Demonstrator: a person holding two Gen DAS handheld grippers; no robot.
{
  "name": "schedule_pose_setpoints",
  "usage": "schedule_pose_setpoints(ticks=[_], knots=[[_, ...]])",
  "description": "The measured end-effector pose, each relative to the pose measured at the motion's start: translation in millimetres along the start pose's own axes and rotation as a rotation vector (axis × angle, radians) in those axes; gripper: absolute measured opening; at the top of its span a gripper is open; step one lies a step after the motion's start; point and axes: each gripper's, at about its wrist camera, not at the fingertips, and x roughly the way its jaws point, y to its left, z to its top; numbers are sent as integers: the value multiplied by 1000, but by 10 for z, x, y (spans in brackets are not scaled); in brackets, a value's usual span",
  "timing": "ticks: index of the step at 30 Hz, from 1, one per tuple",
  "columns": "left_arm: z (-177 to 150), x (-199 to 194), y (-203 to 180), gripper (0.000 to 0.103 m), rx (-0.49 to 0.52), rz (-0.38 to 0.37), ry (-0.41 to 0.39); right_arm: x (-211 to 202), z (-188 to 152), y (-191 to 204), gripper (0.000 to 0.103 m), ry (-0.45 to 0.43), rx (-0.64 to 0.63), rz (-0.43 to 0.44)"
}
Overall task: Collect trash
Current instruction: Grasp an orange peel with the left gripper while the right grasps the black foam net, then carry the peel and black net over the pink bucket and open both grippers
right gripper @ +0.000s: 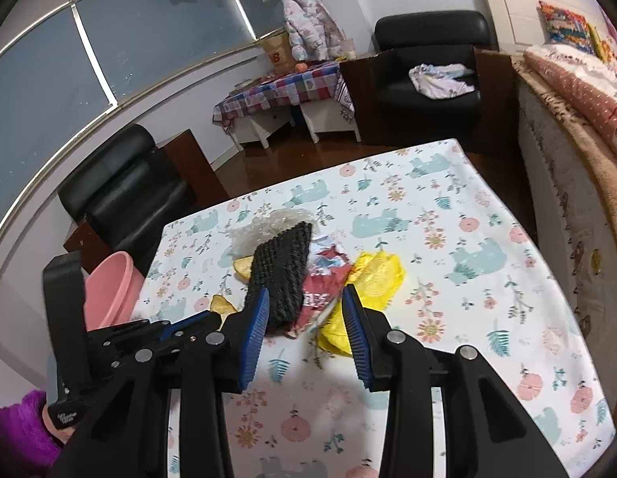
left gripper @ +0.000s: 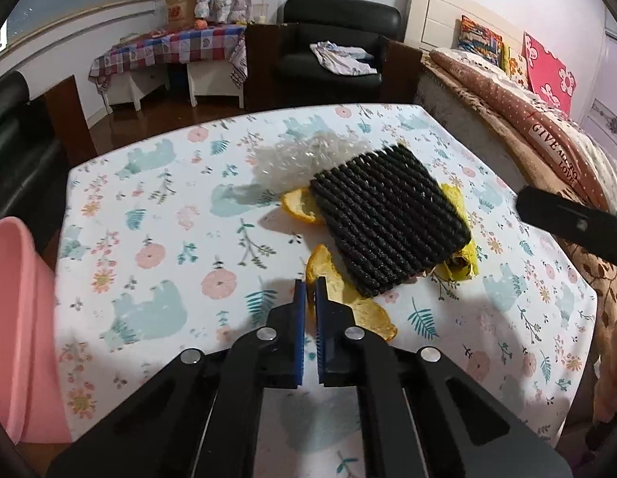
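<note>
A trash pile lies mid-table: a black woven mat (left gripper: 390,219) over a red snack wrapper (right gripper: 322,290), a yellow bag (right gripper: 374,279), clear bubble wrap (left gripper: 304,157) and orange peels (left gripper: 300,207). My left gripper (left gripper: 310,290) is shut on the near orange peel (left gripper: 348,298), pinching its left edge at table level. My right gripper (right gripper: 304,302) is open, its fingers on either side of the near end of the mat and wrapper. The left gripper (right gripper: 213,316) also shows in the right wrist view, at the peel (right gripper: 223,303).
A pink bin (left gripper: 17,318) stands off the table's left edge; it also shows in the right wrist view (right gripper: 111,286). The table wears a floral cloth (left gripper: 149,279). A bed (left gripper: 547,151) runs along the right. Black armchairs (right gripper: 121,199) stand beyond the table.
</note>
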Motion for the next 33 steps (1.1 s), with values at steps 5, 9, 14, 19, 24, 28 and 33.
schedule_pose_setpoints(ticks=[5, 9, 14, 19, 24, 28, 33], knots=[[-30, -170, 66, 4, -12, 15, -31, 163, 53, 50, 37, 33, 34, 41], [-76, -234, 93, 4, -18, 17, -36, 299, 36, 118, 37, 65, 31, 40], [-134, -268, 102, 4, -21, 11, -33, 454, -25, 211, 37, 83, -2, 0], [-158, -340, 124, 4, -34, 7, -49, 528, -50, 212, 13, 98, -10, -20], [-173, -414, 161, 4, -50, 2, -63, 420, -77, 236, 8, 74, -28, -16], [-192, -510, 188, 4, -56, -3, -85, 197, -69, 293, 8, 20, -55, -15], [-195, -697, 259, 4, -73, 9, -133, -80, -2, 410, 8, -31, -73, 11]])
